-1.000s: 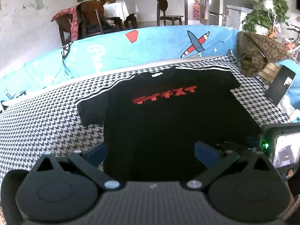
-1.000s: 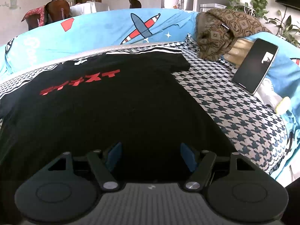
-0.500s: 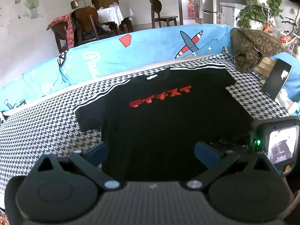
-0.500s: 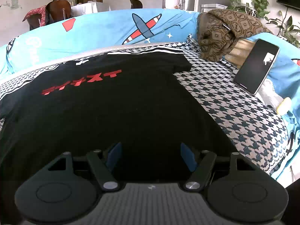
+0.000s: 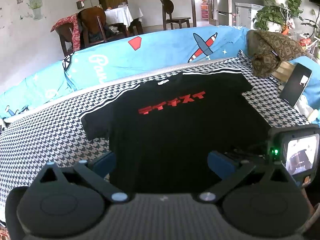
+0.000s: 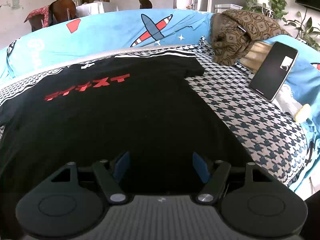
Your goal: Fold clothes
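Shirt (image 5: 176, 132) lay flat on the sofa, collar far from you, hem nearest both grippers. Left gripper (image 5: 161, 163) and right gripper (image 6: 161, 165) fingers spread, empty, over the hem.

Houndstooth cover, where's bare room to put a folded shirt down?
Free: houndstooth cover left of the black T-shirt, and the strip between shirt and black phone. Crowded: brown patterned cloth corner.

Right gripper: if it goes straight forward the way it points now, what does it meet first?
Most likely the black T-shirt: the open right gripper points over its lower part, with nothing between. How high the gripper sits above the cloth is unclear.
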